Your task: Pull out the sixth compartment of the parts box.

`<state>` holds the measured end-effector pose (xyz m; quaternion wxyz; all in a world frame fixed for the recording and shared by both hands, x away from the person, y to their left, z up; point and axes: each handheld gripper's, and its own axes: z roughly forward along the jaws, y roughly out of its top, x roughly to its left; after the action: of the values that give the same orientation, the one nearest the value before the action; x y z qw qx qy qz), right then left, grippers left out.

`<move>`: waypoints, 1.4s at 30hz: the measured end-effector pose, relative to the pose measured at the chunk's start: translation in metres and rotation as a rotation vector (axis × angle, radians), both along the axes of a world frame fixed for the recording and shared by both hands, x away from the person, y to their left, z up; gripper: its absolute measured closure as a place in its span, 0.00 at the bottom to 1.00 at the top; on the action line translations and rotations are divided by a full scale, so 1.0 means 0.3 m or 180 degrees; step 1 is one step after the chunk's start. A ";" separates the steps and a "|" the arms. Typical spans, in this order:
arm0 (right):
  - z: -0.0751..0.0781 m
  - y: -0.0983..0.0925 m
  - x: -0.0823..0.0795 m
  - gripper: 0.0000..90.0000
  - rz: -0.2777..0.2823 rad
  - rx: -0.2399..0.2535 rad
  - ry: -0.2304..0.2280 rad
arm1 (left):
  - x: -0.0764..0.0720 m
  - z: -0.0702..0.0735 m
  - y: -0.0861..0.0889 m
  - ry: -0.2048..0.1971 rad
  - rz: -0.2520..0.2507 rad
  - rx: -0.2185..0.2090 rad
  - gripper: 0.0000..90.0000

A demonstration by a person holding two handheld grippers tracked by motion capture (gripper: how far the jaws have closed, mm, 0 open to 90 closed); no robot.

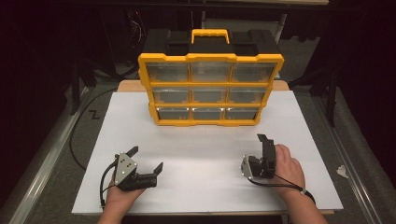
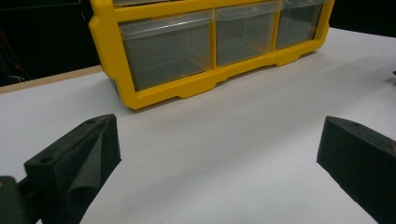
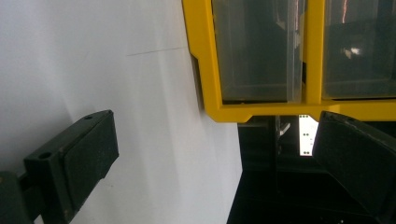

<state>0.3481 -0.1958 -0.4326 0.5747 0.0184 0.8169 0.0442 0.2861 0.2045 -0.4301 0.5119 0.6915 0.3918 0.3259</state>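
The yellow organizer (image 1: 210, 88) is stood upright at the far side of the table (image 1: 201, 154), well ahead of both claws, drawer fronts turned toward them. The left claw (image 1: 145, 159) is held just above the table with jaws spread wide, nothing between them; the right claw (image 1: 264, 147) is rolled onto its side, jaws likewise spread and empty. In the left gripper view the bottom row of clear drawers (image 2: 168, 53) is seen straight ahead beyond the jaws. Shell is judged rigid moulded plastic, stiff, not fragile. Drawers look empty, so the unit is probably light and may slide or tip on the smooth white surface if pulled from one side. Clear drawers are judged thin-walled and slick; a pinch is best placed on the lip along a drawer's top front edge. For lifting the whole case, the yellow handle (image 1: 210, 35) on top is the obvious hold, beyond and above both claws. Bracing the frame with one claw while the other pulls is advised.
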 end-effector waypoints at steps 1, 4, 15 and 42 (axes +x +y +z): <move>-0.001 0.000 -0.002 0.04 -0.0016 0.0005 -0.0004 | 0.001 0.000 0.002 0.0002 0.0016 -0.0002 0.00; 0.000 0.001 -0.004 0.06 -0.0004 -0.0010 -0.0017 | 0.003 0.001 0.003 0.0011 0.0047 -0.0020 0.00; 0.001 0.013 -0.022 0.24 0.0062 0.0017 -0.0214 | 0.006 0.005 0.009 0.0015 0.0035 -0.0020 0.00; 0.066 0.049 0.065 0.56 -0.0161 0.0254 -0.0656 | 0.013 0.002 0.001 0.0002 -0.0052 0.0050 0.00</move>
<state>0.3677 -0.1810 -0.4129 0.6555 0.0573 0.7503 0.0638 0.2902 0.2048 -0.4294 0.5090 0.6988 0.3837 0.3245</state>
